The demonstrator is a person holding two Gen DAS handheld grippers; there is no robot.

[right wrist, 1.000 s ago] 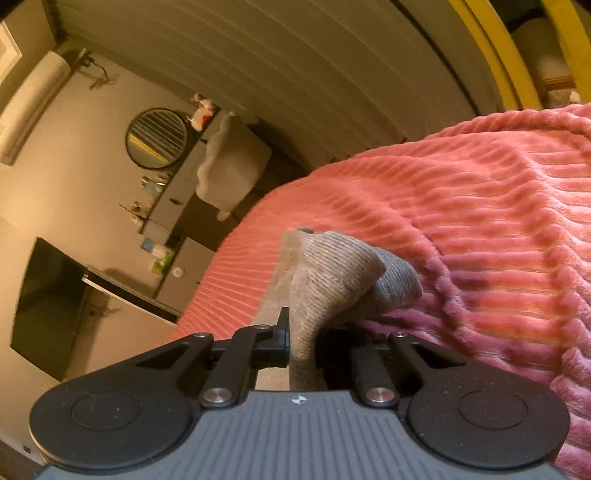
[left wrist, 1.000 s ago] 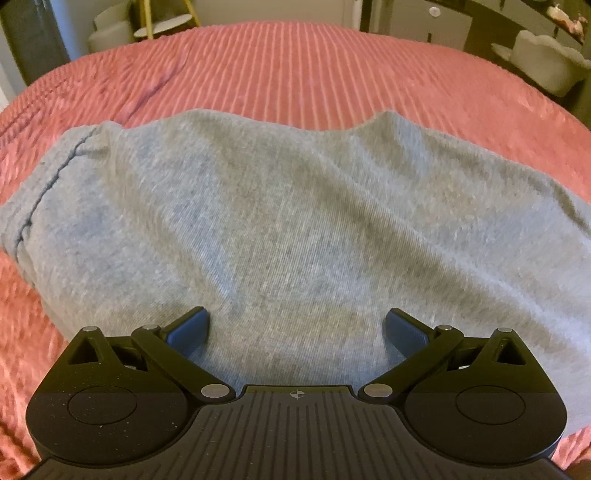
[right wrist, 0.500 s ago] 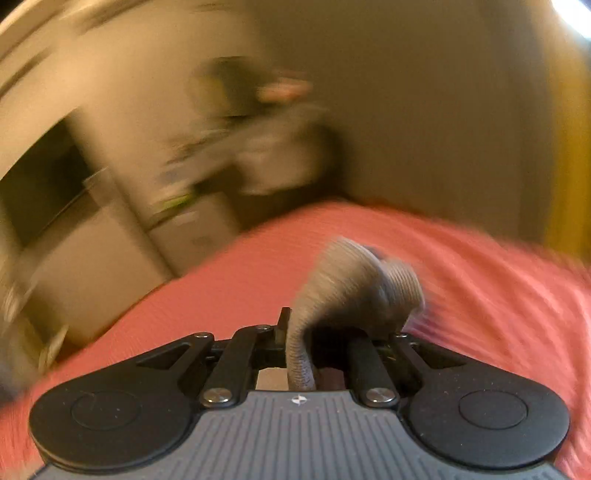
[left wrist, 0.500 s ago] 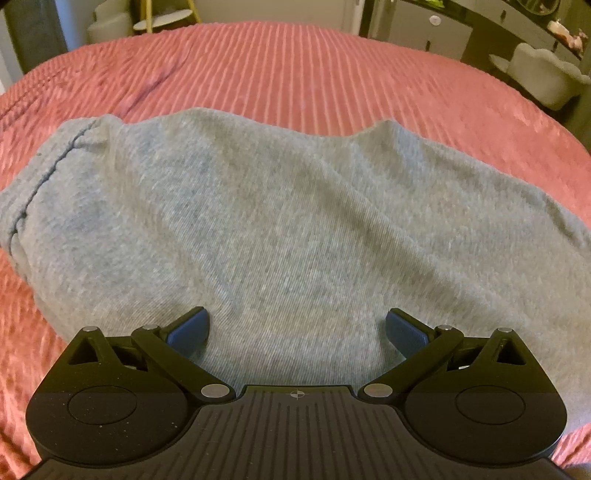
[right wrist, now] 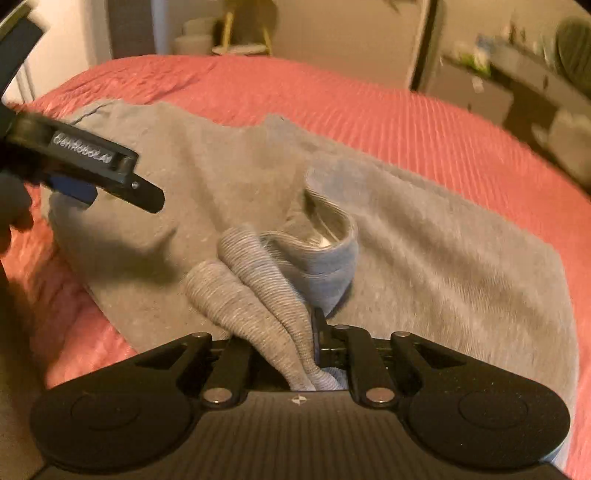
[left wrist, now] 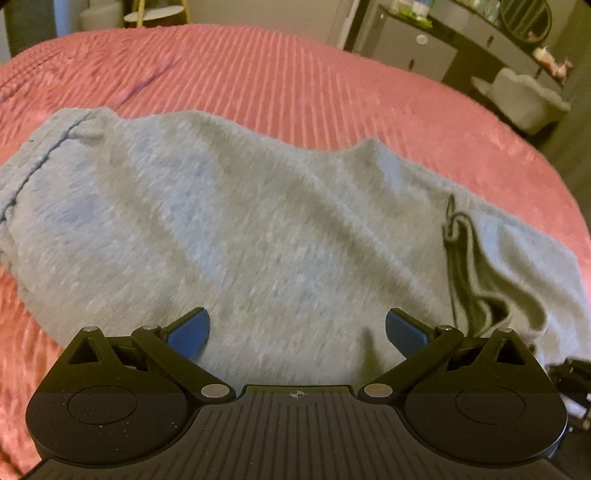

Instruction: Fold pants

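Grey sweatpants (left wrist: 236, 229) lie folded across a pink ribbed bedspread (left wrist: 280, 74). My left gripper (left wrist: 297, 332) is open, its blue-padded fingers spread just above the near edge of the pants, holding nothing. In the right wrist view my right gripper (right wrist: 291, 343) is shut on the ribbed grey cuff (right wrist: 251, 288) of a pant leg and holds it over the folded pants (right wrist: 424, 240). The left gripper (right wrist: 110, 173) shows there at the left, over the pants. A drawstring (left wrist: 458, 243) lies on the pants at the right.
The bedspread (right wrist: 388, 107) surrounds the pants on all sides. Beyond the bed stand a dresser (left wrist: 417, 40), a pale chair (left wrist: 524, 96) and a small yellow-legged table (left wrist: 159, 11).
My right gripper has swung around with the cuff, from pointing at the room to over the folded pants. The left gripper has shifted slightly; the drawstring end has come into its view.
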